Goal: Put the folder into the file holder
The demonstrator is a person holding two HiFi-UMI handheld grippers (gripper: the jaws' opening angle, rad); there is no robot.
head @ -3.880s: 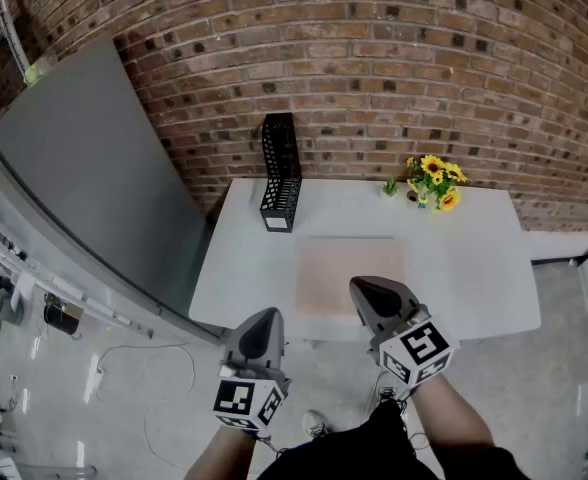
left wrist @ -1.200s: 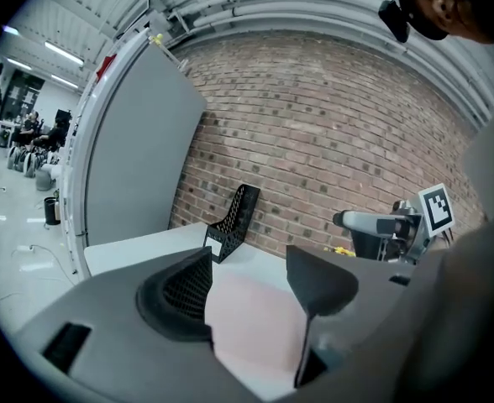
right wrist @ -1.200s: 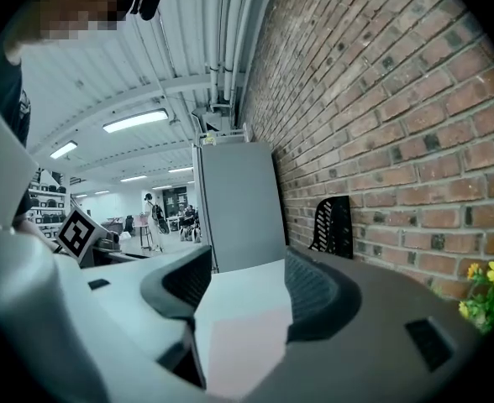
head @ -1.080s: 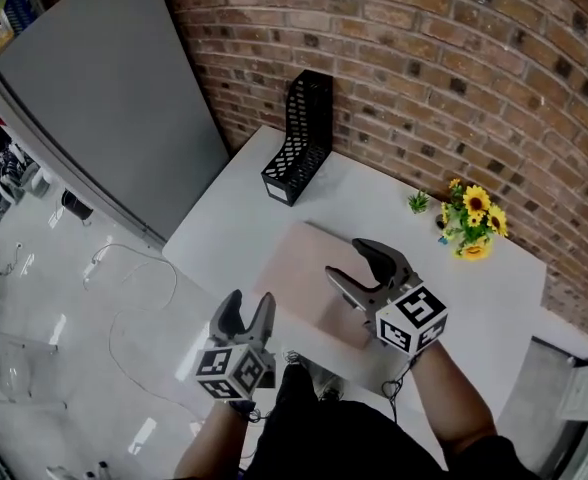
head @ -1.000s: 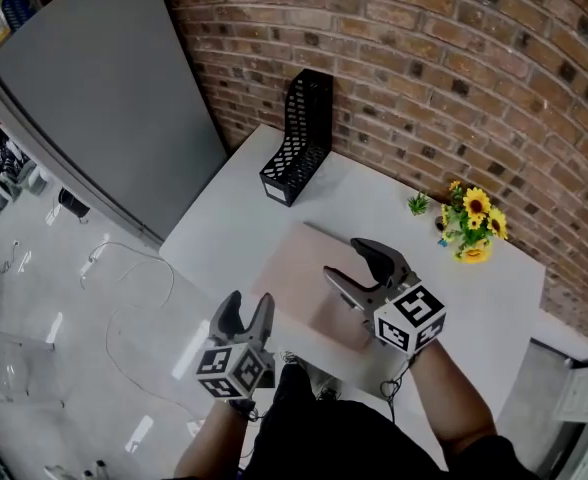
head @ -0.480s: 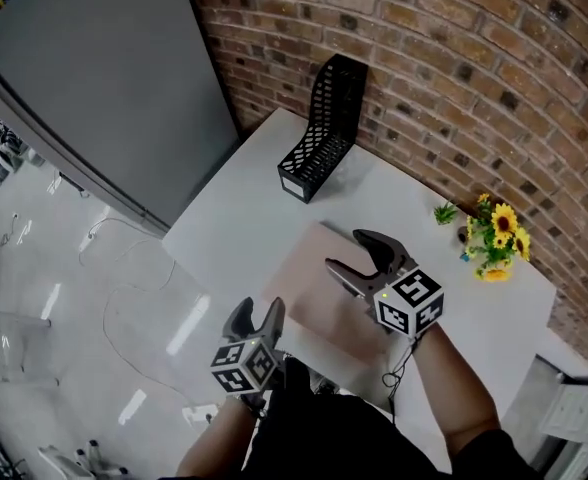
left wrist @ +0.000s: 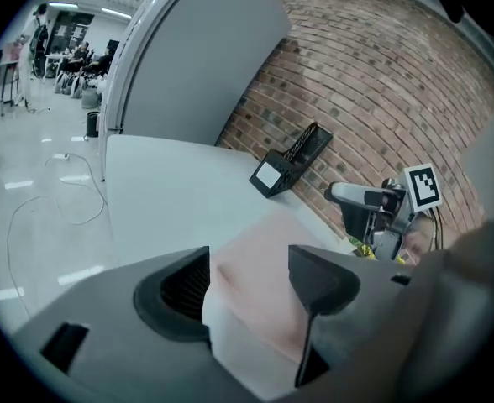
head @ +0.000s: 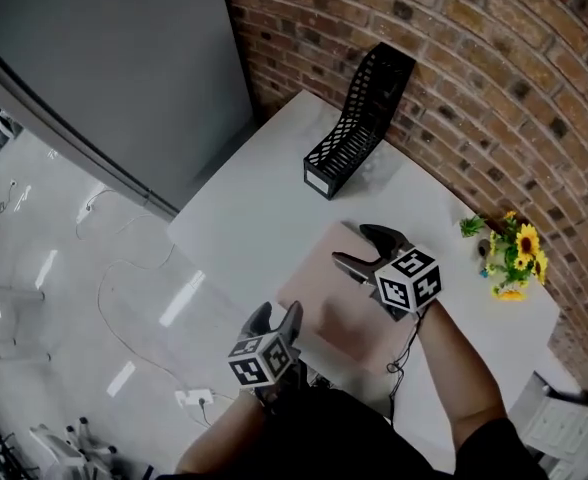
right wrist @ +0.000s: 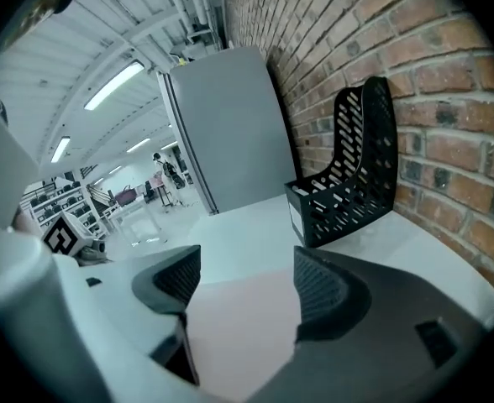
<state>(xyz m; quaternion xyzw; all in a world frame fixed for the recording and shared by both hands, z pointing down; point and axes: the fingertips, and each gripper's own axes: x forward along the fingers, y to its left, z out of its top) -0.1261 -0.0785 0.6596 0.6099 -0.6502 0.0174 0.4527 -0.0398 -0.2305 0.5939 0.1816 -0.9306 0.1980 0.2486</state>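
A pale pink folder [head: 342, 313] lies flat on the white table [head: 264, 213]. The black mesh file holder [head: 364, 118] stands upright at the table's far side by the brick wall. My right gripper [head: 362, 250] hovers over the folder's far end, its jaws opening with nothing pressed between them. My left gripper [head: 276, 313] is at the table's near edge by the folder's near corner, its jaws also opening and empty. In the left gripper view the folder [left wrist: 264, 259] shows beyond the jaws. In the right gripper view the folder [right wrist: 239, 326] lies below and the holder [right wrist: 348, 175] stands ahead.
A small pot of sunflowers [head: 516, 256] stands at the table's far right by the wall. A large grey panel [head: 104, 58] rises left of the table. A cable [head: 124, 278] lies on the shiny floor below the table's left edge.
The head view has swung, so the holder and table sit further right. My right gripper stays over the folder with its jaws a little wider. My left gripper has come up closer to the folder's near corner.
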